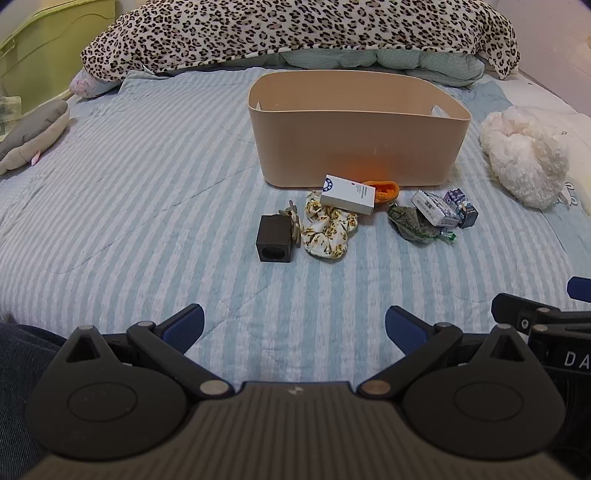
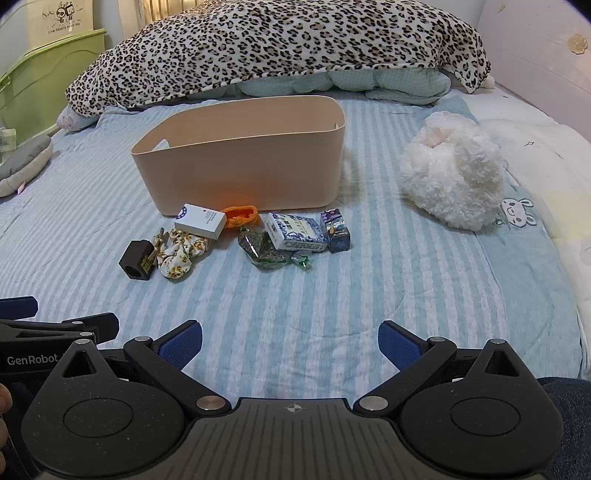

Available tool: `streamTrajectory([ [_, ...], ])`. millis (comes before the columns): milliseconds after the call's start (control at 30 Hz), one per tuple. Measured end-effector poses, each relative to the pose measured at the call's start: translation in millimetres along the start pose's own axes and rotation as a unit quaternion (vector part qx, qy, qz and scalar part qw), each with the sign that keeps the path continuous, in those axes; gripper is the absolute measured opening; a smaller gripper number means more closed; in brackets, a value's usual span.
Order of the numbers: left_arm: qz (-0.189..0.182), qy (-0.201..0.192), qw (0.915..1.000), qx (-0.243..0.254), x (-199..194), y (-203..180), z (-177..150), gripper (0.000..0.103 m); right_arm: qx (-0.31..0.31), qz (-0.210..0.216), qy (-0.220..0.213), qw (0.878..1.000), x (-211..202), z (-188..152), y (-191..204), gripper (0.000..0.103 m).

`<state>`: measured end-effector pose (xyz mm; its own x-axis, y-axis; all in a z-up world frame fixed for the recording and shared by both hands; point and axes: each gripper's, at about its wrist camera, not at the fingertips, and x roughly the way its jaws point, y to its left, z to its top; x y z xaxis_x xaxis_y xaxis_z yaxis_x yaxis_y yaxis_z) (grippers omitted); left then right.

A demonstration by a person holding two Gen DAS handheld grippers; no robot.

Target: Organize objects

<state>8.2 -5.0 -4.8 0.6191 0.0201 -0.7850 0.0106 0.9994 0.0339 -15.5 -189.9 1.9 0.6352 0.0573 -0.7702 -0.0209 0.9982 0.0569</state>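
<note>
A beige plastic bin [image 1: 354, 147] [image 2: 240, 170] stands on the striped bed. In front of it lie a black cube [image 1: 275, 238] [image 2: 136, 260], a floral scrunchie [image 1: 328, 230] [image 2: 181, 254], a white box [image 1: 347, 194] [image 2: 200, 220], an orange scrunchie [image 1: 386, 190] [image 2: 241, 215], a green packet [image 1: 412, 223] [image 2: 262, 249], a blue-white tissue pack [image 1: 434, 208] [image 2: 297, 232] and a small dark carton [image 1: 463, 208] [image 2: 337, 230]. My left gripper [image 1: 293, 326] and right gripper [image 2: 290, 343] are both open and empty, low over the bed, well short of the objects.
A leopard-print blanket [image 1: 295, 33] is piled behind the bin. A white fluffy toy [image 1: 524, 162] [image 2: 454, 177] lies to the right, a grey plush [image 1: 33, 133] at the left edge. A green cabinet [image 2: 44, 74] stands left of the bed.
</note>
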Motion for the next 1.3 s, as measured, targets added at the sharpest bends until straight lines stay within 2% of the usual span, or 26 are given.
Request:
streamTrajectory([
  [600,-0.001,0.015,0.9999,-0.002,34,4,20,0.103,-0.007,0.001,0.008,1.0,26,18,1,0.103],
  [967,0.0,0.034,0.9994,-0.002,72,5,31,0.103,-0.007,-0.017,0.029,0.999,58,30,-5,0.103],
  [1300,0.016,0.041,0.999,-0.007,106,12,44,0.103,-0.009,-0.039,0.033,0.999,87,47,-15,0.103],
])
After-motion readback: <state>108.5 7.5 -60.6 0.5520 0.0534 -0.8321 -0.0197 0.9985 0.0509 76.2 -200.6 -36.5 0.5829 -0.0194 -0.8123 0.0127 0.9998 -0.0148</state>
